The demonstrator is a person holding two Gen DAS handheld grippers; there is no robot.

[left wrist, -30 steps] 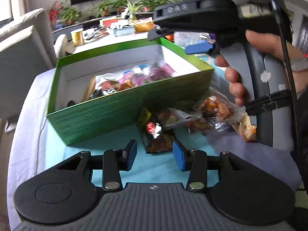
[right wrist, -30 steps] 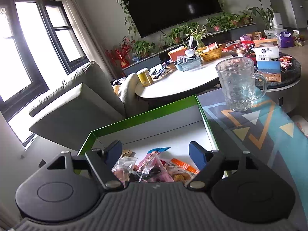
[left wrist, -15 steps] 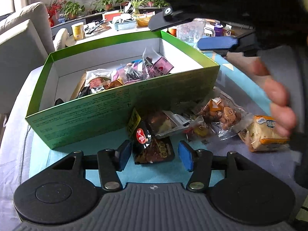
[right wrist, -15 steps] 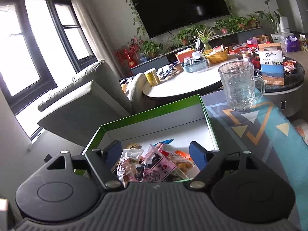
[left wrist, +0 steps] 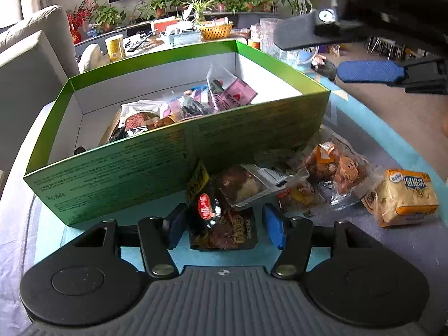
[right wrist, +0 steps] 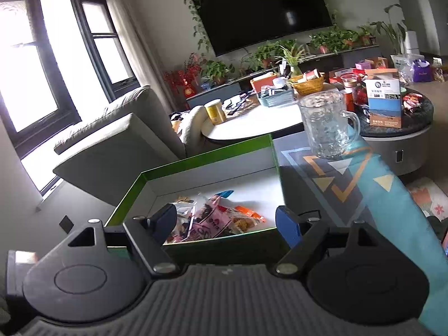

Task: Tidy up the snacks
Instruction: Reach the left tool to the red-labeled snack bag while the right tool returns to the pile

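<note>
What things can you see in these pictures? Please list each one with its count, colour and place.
Box: one, green outside, white inside, on the table, holding snack packets.
Dark packet: one, black with red, in front of the box, between the left fingers.
Clear packets: several, brownish contents, right of the dark packet.
Yellow packet: one, far right.
Glass mug: one, clear, behind the box.
Tablecloth: one, teal with triangles.
Left gripper: open, its jaws have just been closing slightly.
Right gripper: open, above the box.

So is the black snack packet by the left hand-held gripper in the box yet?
Out. The black snack packet lies on the mat before the green box.
</note>
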